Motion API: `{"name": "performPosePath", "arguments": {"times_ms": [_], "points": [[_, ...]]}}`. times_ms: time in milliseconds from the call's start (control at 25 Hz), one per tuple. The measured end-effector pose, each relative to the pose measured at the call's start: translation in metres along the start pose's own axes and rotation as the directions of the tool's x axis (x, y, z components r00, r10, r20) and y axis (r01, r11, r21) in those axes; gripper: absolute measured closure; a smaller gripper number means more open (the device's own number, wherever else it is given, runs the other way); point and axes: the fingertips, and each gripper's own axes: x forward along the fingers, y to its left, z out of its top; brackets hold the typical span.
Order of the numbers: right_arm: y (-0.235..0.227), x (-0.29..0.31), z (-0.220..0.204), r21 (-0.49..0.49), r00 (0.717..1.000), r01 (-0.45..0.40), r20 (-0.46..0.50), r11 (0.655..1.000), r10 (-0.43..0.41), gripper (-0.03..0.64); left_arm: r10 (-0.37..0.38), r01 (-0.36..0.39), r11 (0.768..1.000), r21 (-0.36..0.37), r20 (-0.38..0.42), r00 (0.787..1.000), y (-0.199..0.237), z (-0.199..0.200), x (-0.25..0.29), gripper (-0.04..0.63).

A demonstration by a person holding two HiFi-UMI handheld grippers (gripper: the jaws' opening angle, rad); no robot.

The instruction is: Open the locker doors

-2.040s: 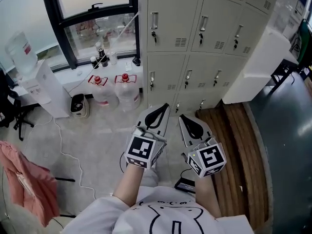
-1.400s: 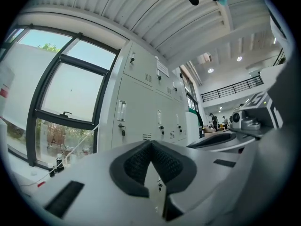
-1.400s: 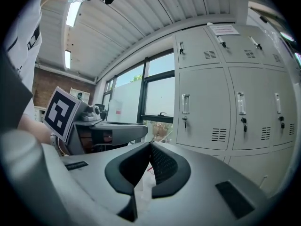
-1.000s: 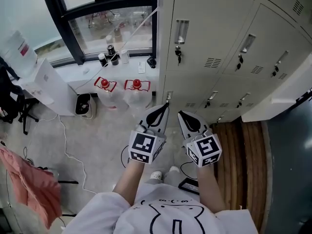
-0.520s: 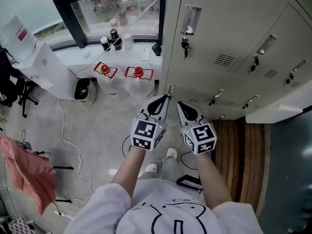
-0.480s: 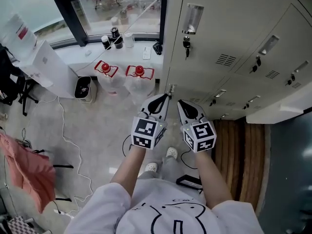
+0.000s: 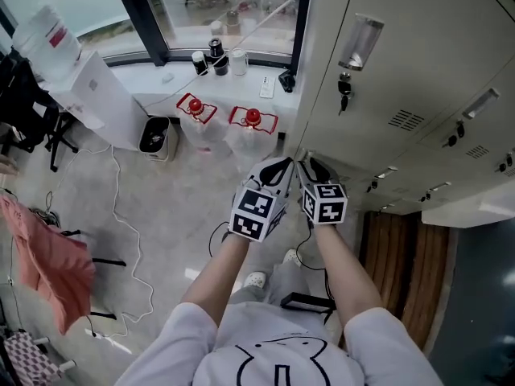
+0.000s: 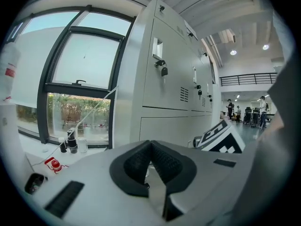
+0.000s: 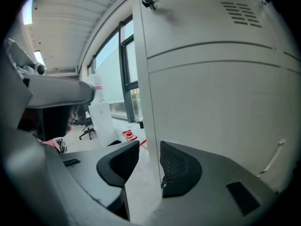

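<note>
Head view: left gripper [image 7: 278,167] and right gripper [image 7: 311,167] sit low by the lockers [image 7: 418,63], whose doors are all closed. Left gripper view: jaws together, empty. Right gripper view: jaws have just been opening, with nothing between them, aimed at the lockers' corner. Closing there would likely miss the handle.

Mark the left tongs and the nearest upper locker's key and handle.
left tongs [image 8: 150,143]: left gripper view, where tips meet.
key [image 7: 344,87]: head view, its dark head.
handle [image 7: 359,43]: head view, plate's middle.

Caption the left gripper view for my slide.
Left tongs, shut and empty, point at the closed grey lockers beside the window.
</note>
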Motion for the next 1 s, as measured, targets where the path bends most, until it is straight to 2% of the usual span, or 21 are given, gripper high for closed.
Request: {"name": "performPosePath", "arguments": {"times_ms": [200,480,680,1000], "points": [[-0.016,0.037,-0.025,0.019,0.997,0.04,-0.069,0.999,-0.039,0.476,0.02,-0.02,1.0,-0.019,-0.017,1.0,0.014,-0.007,-0.001,0.575],[-0.026,0.066,-0.035,0.015,0.992,0.076,-0.102,0.997,-0.075,0.478,0.025,-0.024,1.0,0.02,-0.056,0.998,0.02,-0.018,-0.014,0.575],[-0.027,0.065,-0.034,0.034,0.99,0.1,-0.098,0.994,-0.096,0.518,0.033,-0.031,0.999,0.027,-0.052,0.998,0.021,-0.016,-0.023,0.575],[-0.012,0.045,-0.045,0.031,0.987,0.105,-0.122,0.994,-0.101,0.508,0.023,-0.021,0.999,0.031,-0.048,0.999,0.016,-0.016,-0.033,0.575]]}}
